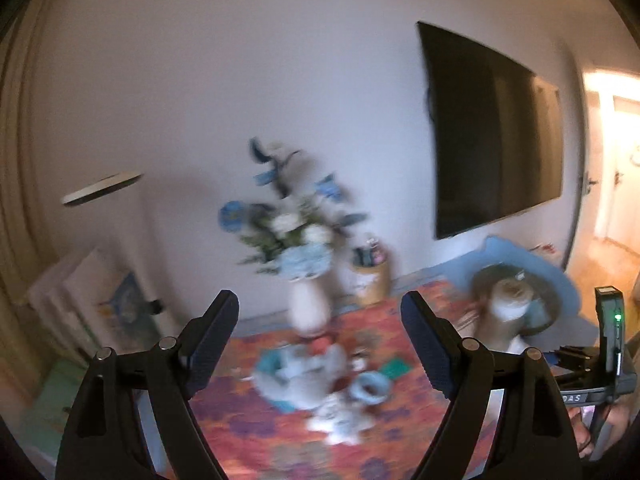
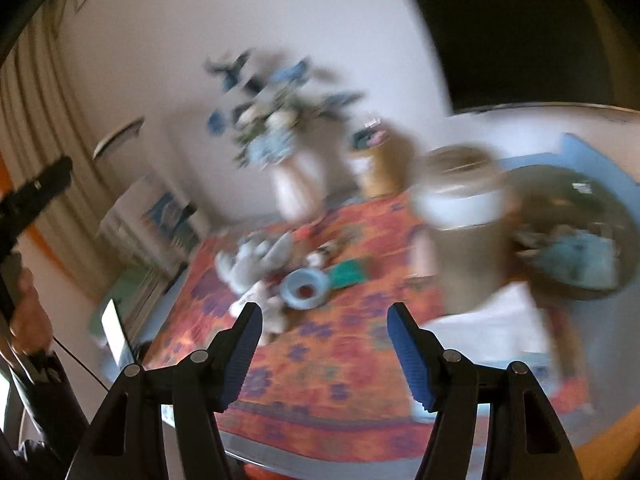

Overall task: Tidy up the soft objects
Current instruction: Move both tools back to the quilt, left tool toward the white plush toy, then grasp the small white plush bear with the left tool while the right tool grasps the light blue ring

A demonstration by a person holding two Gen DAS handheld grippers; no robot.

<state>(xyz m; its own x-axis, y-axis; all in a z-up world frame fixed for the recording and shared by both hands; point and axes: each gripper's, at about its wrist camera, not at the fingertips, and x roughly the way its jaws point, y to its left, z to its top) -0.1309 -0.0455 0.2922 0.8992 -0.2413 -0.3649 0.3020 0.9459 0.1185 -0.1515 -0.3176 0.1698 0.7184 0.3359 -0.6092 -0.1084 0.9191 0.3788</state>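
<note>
A blurred heap of soft grey-and-white plush toys (image 1: 308, 384) lies on the orange flowered tablecloth (image 1: 256, 432), with a pale blue ring-shaped soft thing (image 1: 370, 388) beside it. My left gripper (image 1: 318, 344) hovers above and short of the heap, open and empty. From the right wrist the same heap (image 2: 256, 264) and blue ring (image 2: 306, 288) lie ahead of my right gripper (image 2: 324, 356), which is open with nothing between its fingers. A round dark basket (image 2: 580, 224) at the right holds blue soft stuff. The left gripper's body (image 2: 36, 196) shows at the far left, held by a hand.
A white vase of blue and white flowers (image 1: 306, 304) and a tan pot (image 1: 370, 284) stand at the table's back. A tall beige container (image 2: 464, 232) stands close on the right. A green flat item (image 2: 348, 274) lies near the ring. A dark screen (image 1: 496, 140) hangs on the wall.
</note>
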